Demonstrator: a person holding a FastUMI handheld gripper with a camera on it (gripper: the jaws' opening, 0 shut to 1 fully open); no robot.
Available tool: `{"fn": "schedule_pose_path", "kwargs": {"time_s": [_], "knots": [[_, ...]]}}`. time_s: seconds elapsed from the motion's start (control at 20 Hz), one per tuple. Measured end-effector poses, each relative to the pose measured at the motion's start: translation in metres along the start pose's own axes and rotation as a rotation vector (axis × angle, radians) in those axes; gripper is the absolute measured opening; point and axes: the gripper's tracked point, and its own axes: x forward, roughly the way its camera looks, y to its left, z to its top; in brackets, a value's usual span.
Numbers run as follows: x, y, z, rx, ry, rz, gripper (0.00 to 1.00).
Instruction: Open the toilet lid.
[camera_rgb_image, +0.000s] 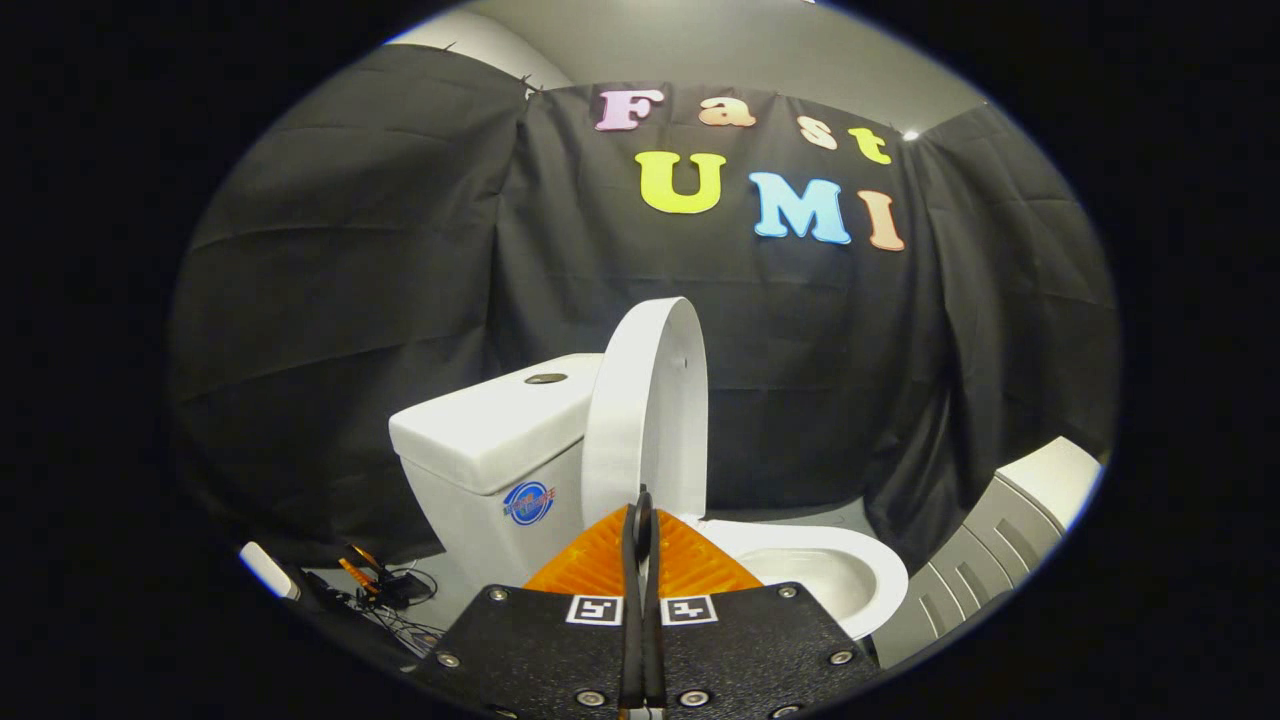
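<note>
While your tongs (641, 515) sit with both fingers pressed flat against each other and nothing between them, their tips point straight at the lower edge of the toilet lid (645, 410). You can see that the lid is already raised: it stands nearly upright, edge-on to you, rising just beyond the fingertips and leaning back toward the tank (495, 425). Whether the tips touch the lid's bottom edge cannot be told. To the right of the fingers the seat (880, 570) lies flat around the open bowl (815, 580), uncovered. Left of the lid, the tank shows a round flush button (546, 378) on its top and a small round sticker (528, 502) on its front. Down on the floor to the left of the tank lies a tangle of cables (385, 585) beside a small white object (268, 570). Off to the right stands a grey ribbed cabinet (985, 550). Behind everything hangs the black cloth wall (350, 280).
</note>
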Motion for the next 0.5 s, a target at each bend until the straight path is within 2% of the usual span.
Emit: {"fn": "schedule_pose_path", "kwargs": {"time_s": [0.5], "knots": [[0.003,0.025,0.002,-0.072,0.001,0.037,0.0]]}}
